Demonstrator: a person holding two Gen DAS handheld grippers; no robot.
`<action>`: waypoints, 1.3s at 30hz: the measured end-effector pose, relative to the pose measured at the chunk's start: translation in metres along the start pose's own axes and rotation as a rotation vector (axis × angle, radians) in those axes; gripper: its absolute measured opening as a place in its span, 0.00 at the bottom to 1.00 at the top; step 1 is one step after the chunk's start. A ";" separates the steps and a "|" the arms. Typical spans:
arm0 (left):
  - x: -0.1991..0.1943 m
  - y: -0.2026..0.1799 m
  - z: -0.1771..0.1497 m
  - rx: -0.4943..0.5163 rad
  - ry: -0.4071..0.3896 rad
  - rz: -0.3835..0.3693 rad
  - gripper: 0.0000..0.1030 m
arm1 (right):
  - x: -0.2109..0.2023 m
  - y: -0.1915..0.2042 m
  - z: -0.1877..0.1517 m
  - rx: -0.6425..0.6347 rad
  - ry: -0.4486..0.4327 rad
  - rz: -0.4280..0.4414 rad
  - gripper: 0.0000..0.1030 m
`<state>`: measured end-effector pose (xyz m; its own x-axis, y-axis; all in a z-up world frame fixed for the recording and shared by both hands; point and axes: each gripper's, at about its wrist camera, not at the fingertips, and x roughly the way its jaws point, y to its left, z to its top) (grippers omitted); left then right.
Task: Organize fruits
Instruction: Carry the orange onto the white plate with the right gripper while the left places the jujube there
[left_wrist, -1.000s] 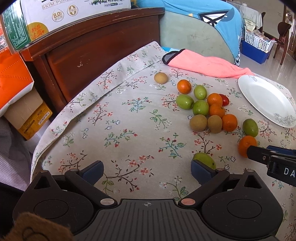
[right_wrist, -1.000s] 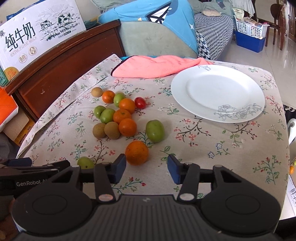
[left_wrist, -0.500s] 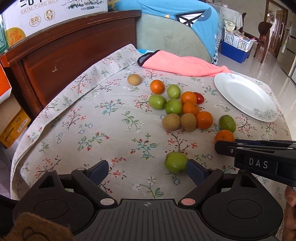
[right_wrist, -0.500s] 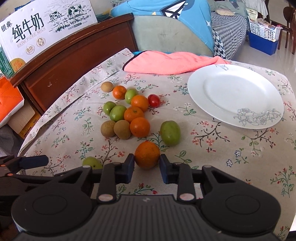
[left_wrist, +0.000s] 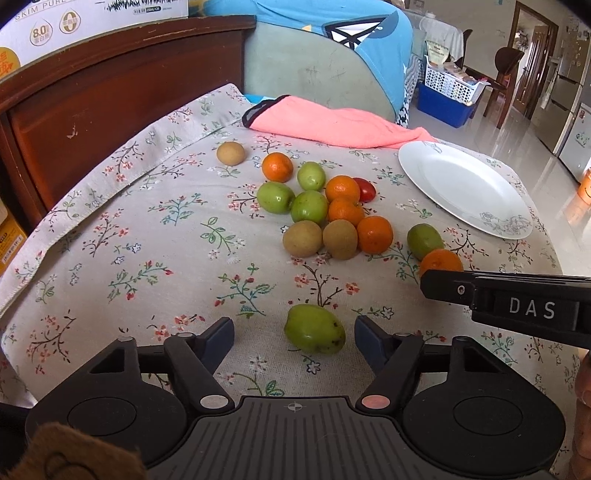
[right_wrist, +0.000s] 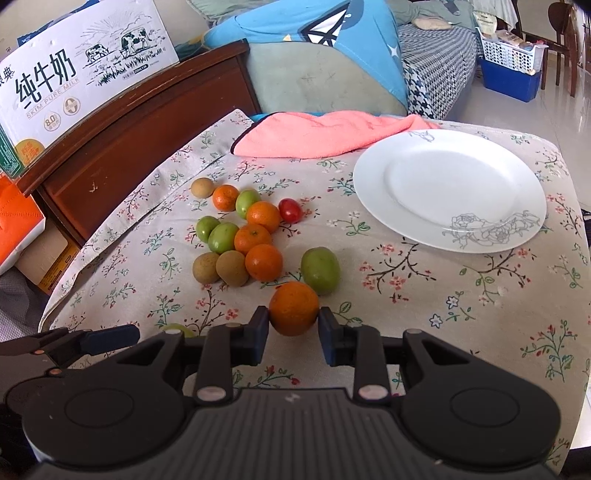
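Several oranges, green fruits, brown kiwis and one red tomato (right_wrist: 290, 210) lie in a loose cluster (right_wrist: 236, 236) on the floral tablecloth. My right gripper (right_wrist: 293, 320) is shut on an orange (right_wrist: 293, 308) resting on the cloth; in the left wrist view this orange (left_wrist: 440, 261) shows behind the right gripper's finger. My left gripper (left_wrist: 294, 334) is open around a lone green fruit (left_wrist: 314, 328), jaws apart from it on both sides. An empty white plate (right_wrist: 448, 188) sits at the right; it also shows in the left wrist view (left_wrist: 463, 188).
A pink cloth (right_wrist: 325, 133) lies at the table's far edge. A dark wooden headboard (right_wrist: 147, 110) runs along the left, with a milk carton box (right_wrist: 74, 74) on it. A green fruit (right_wrist: 320, 270) sits just beyond the held orange.
My right gripper moved forward and closed its jaws on the orange. My left gripper shifted so the lone green fruit now lies between its open jaws.
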<state>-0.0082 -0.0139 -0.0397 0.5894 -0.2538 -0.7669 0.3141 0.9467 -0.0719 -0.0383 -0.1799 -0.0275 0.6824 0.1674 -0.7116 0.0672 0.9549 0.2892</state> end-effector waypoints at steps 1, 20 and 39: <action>0.000 -0.001 0.000 -0.001 -0.009 0.004 0.61 | 0.000 -0.001 0.000 0.003 0.000 -0.002 0.28; -0.009 0.000 0.005 -0.030 -0.065 -0.044 0.31 | -0.006 -0.009 0.002 0.052 0.004 0.005 0.29; -0.005 -0.036 0.064 0.001 -0.130 -0.211 0.31 | -0.030 -0.051 0.045 0.149 -0.030 0.037 0.28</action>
<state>0.0251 -0.0589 0.0077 0.6016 -0.4697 -0.6461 0.4414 0.8696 -0.2211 -0.0291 -0.2447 0.0081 0.7077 0.1926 -0.6797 0.1470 0.9009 0.4084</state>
